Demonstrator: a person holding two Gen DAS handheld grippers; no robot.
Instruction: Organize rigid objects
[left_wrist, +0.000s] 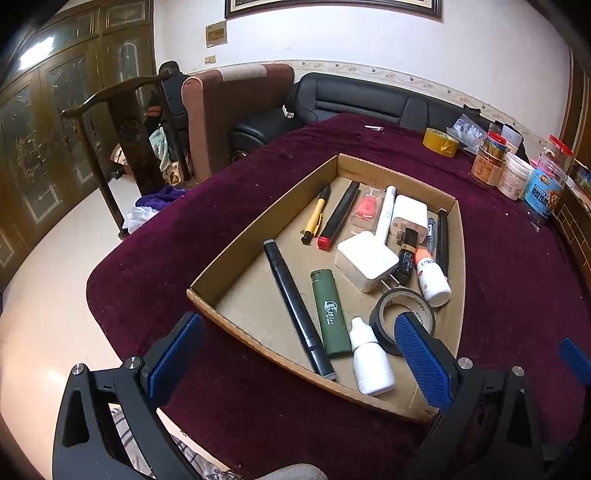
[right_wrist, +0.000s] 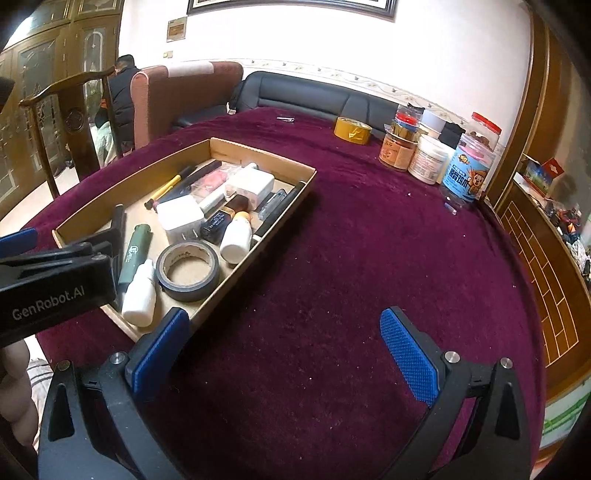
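A: Which gripper is nearer the cardboard tray (left_wrist: 258, 225)?

B: The left gripper (left_wrist: 299, 354), fingers wide and empty, above the tray's near end. The black marker (left_wrist: 297, 308) runs lengthwise ahead.

A: The right gripper (right_wrist: 291, 350)?

B: Also spread, holding nothing, over bare table (right_wrist: 369, 258) beside the tray.

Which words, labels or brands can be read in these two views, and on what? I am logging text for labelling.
"GenRobot.AI": on the black body of the left gripper.
Green lighter: white print, too blurred to read.
Black battery: small print, unreadable.
Blue-labelled jar: Chinese characters, too blurred.
Orange jar: label unreadable.
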